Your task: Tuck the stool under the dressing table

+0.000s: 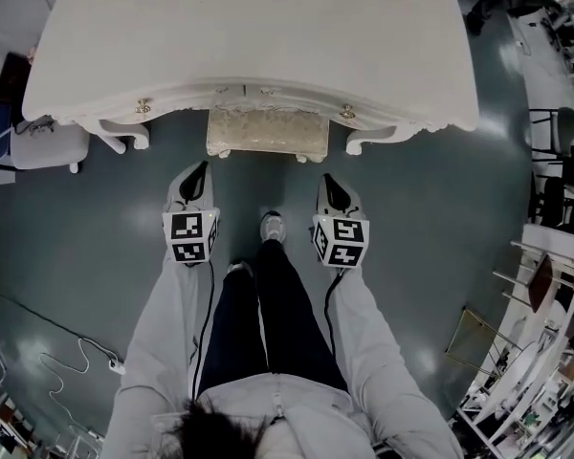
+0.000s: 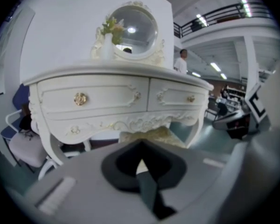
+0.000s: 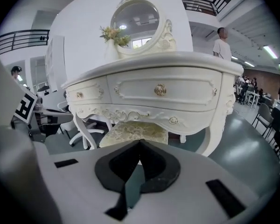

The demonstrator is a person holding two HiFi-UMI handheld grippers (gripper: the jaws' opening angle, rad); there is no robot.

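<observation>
The white dressing table (image 1: 249, 46) fills the top of the head view. The stool (image 1: 266, 132), with a pale patterned cushion, stands between the table's front legs, and only its front strip shows past the table edge. Both gripper views look at the table front (image 2: 107, 101) (image 3: 163, 92), with the stool cushion (image 2: 147, 135) (image 3: 135, 132) low beneath the drawers. My left gripper (image 1: 199, 168) (image 2: 141, 143) and right gripper (image 1: 329, 182) (image 3: 140, 143) hover side by side a short way in front of the stool, apart from it. Both are shut and hold nothing.
A round mirror (image 2: 135, 29) and a flower sprig top the table. A light office chair (image 1: 48, 146) stands by the table's left end. Dark chairs and racks (image 1: 555, 180) crowd the right. A cable (image 1: 77, 352) trails on the floor. My shoe (image 1: 271, 226) is between the grippers.
</observation>
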